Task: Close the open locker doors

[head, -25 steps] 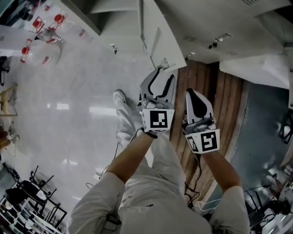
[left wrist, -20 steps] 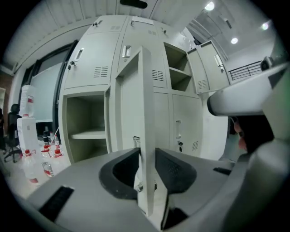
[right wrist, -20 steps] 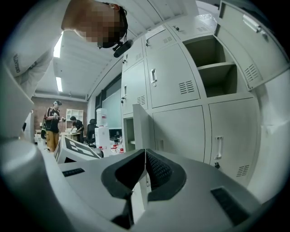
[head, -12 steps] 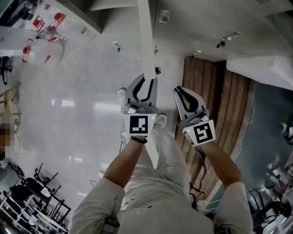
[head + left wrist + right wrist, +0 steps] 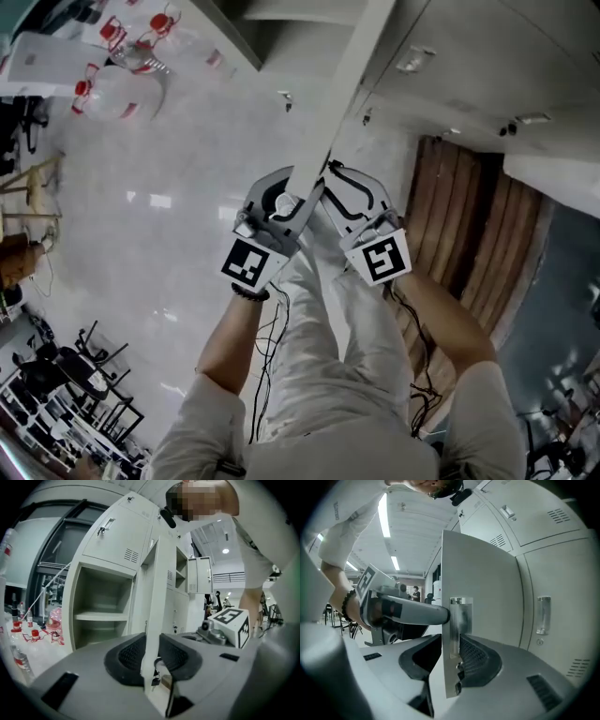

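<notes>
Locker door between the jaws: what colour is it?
The locker door is plain light grey; the right gripper view shows it best.

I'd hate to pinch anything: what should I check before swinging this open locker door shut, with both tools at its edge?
1. Grip of the left tool: ok. Its pads meet both faces of the locker door, the jaws having just closed in, then eased slightly.
2. Grip of the right tool: not ok. The door edge sits between its jaws, which have just been opening, with a gap at one pad.
3. Nothing sticking out of the open compartment: ok, its shelves look bare.
4. The small key hanging at the door edge clear of the pads: cannot tell.
5. The neighbouring closed door flush: ok.
</notes>
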